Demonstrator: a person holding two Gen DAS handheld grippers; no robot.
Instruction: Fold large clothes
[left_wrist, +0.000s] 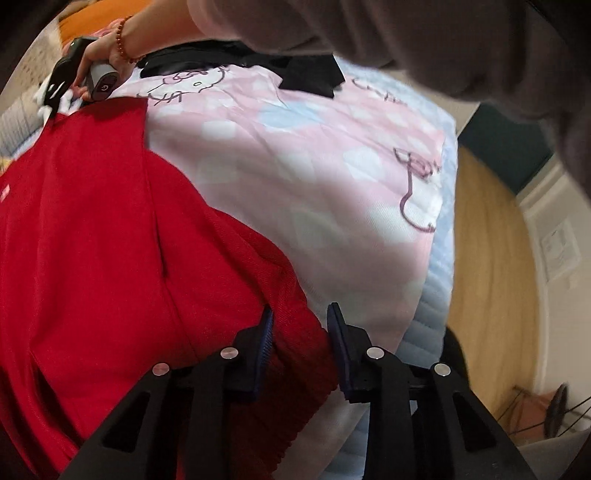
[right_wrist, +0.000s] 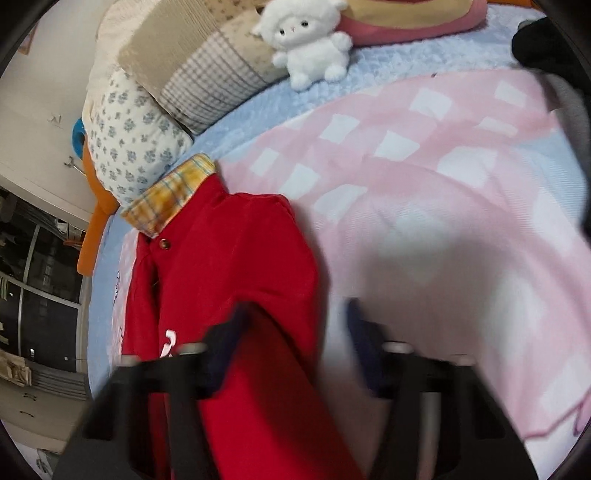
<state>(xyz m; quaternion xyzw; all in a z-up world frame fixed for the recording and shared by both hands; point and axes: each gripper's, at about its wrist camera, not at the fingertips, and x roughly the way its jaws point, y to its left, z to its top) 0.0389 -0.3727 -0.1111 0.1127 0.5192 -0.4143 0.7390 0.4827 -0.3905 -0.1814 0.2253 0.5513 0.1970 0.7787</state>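
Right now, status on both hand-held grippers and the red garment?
Left hand-held gripper clamped on red garment's ribbed hem. Right hand-held gripper near collar end, jaws apart, red fabric between. Plush toy well clear.

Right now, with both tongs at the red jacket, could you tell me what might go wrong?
1. The right tongs straddle only an edge of the red jacket, a gap beside one finger; closing could miss it.
2. The left tongs pinch just the ribbed hem, lying on the pink quilt; lifting might snag the quilt.
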